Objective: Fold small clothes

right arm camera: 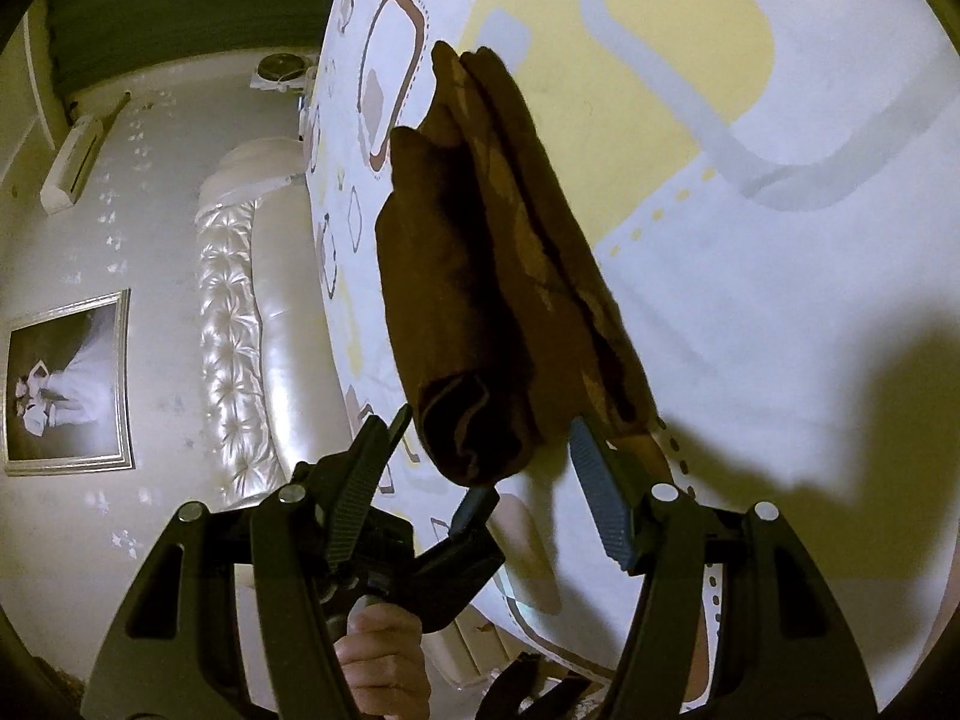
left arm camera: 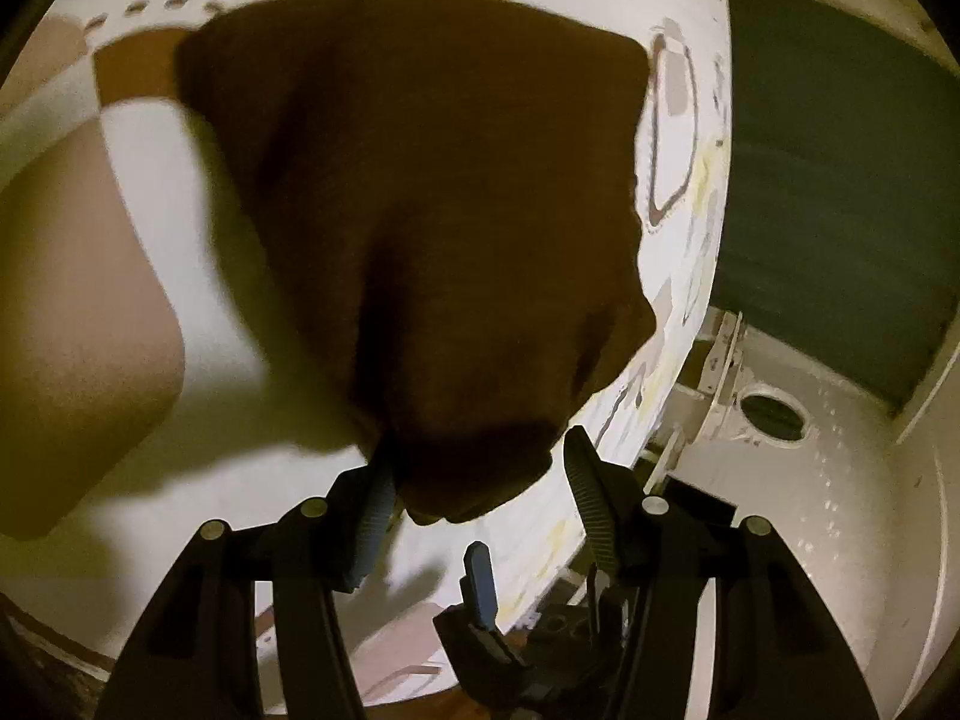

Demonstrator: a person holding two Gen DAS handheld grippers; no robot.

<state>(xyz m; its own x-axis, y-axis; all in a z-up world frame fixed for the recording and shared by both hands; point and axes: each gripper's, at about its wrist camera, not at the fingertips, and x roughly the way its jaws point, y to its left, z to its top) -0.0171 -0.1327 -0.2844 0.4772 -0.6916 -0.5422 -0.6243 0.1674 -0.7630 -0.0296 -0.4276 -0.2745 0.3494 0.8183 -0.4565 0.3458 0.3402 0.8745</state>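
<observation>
A brown cloth [left arm camera: 420, 210] lies spread on the patterned bed sheet [left arm camera: 162, 192]. Its bunched near end sits between the fingers of my left gripper [left arm camera: 480, 468], which is open: the left pad brushes the fabric and the right pad stands just clear. In the right wrist view the same cloth [right arm camera: 480, 276] looks folded into a long narrow bundle. My right gripper [right arm camera: 489, 432] is open and straddles its near end, fingers wide on either side. Each gripper shows low in the other's view: the right one [left arm camera: 480, 576], and the left one [right arm camera: 474, 510] held by a hand [right arm camera: 378, 660].
The white sheet [right arm camera: 780, 240] with yellow and grey shapes covers the bed. A tufted white headboard [right arm camera: 240, 300] runs along its left edge. A framed picture [right arm camera: 66, 384], an air conditioner [right arm camera: 72, 168] and a green curtain [left arm camera: 828, 180] are on the walls behind.
</observation>
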